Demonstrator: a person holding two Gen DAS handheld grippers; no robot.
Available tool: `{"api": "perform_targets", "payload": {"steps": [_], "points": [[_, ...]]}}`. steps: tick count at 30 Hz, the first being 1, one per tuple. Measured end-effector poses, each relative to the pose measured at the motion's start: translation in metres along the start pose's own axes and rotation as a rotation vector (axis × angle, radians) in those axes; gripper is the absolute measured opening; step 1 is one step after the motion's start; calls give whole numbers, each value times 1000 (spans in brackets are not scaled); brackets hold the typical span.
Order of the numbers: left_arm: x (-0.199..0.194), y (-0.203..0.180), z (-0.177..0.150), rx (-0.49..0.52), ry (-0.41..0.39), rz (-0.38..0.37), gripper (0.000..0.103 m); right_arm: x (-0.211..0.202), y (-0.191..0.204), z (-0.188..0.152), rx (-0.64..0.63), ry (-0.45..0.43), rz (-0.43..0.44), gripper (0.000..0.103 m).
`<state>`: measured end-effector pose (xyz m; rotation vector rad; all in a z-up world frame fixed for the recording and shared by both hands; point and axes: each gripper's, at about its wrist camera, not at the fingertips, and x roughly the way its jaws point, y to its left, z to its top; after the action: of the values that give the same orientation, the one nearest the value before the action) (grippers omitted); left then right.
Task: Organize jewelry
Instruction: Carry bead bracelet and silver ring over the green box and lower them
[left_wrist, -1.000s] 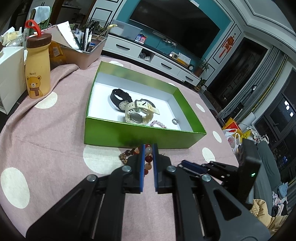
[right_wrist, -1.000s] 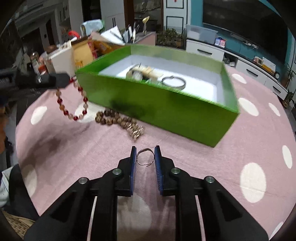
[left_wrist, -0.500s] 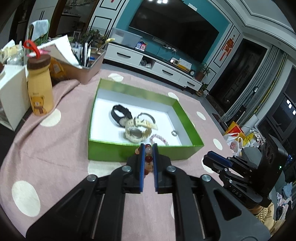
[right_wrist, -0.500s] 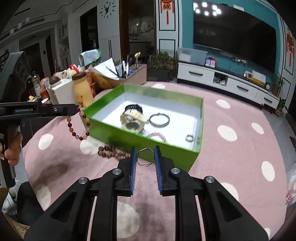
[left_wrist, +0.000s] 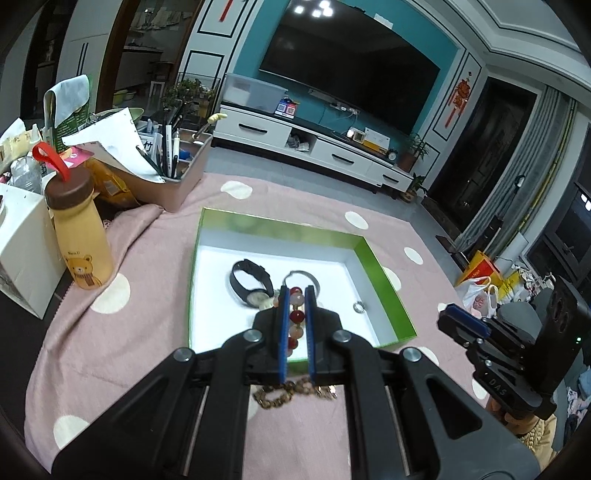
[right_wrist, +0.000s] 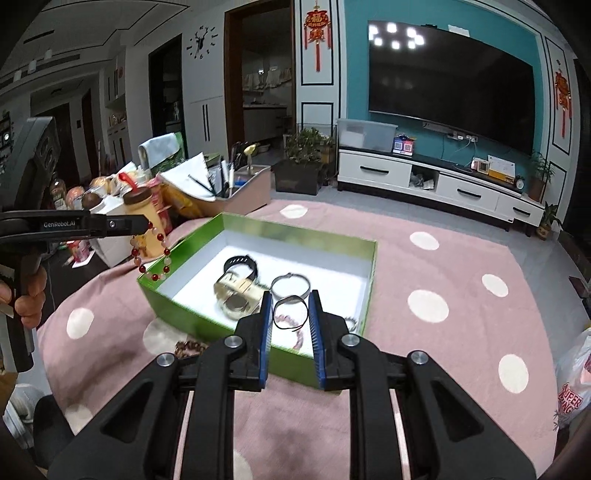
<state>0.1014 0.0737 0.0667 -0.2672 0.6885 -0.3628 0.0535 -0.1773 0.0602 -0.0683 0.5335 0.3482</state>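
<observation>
A green box (left_wrist: 384, 273) with a white floor holds a black watch (left_wrist: 249, 282), a cream watch (right_wrist: 236, 291), a silver bangle (right_wrist: 290, 284), a pink bead bracelet (right_wrist: 295, 330) and a small ring (left_wrist: 358, 306). My left gripper (left_wrist: 295, 295) is shut on a red and pale bead bracelet (left_wrist: 296, 317), which hangs over the box's near left wall in the right wrist view (right_wrist: 153, 254). My right gripper (right_wrist: 290, 306) is shut on a thin wire ring (right_wrist: 290, 312), raised above the box's near wall. A brown bead bracelet (left_wrist: 291, 393) lies on the pink cloth before the box.
A yellow bear bottle (left_wrist: 79, 236), a white carton (left_wrist: 22, 251) and a pink caddy of pens (left_wrist: 173, 173) stand left of the box. The dotted pink cloth (right_wrist: 461, 280) covers the table. A plastic bag (right_wrist: 576, 384) hangs past the right edge.
Both grippers have risen and moved forward toward the box, each carrying its piece. The bead bracelet now hangs over the box's edge, and the wire ring is above the near wall.
</observation>
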Motion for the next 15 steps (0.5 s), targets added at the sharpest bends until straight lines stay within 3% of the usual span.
{"api": "perform_targets", "payload": {"steps": [15], "points": [[40, 15, 15, -26, 61, 75, 7, 39, -20, 17, 55, 30, -8, 19]]}}
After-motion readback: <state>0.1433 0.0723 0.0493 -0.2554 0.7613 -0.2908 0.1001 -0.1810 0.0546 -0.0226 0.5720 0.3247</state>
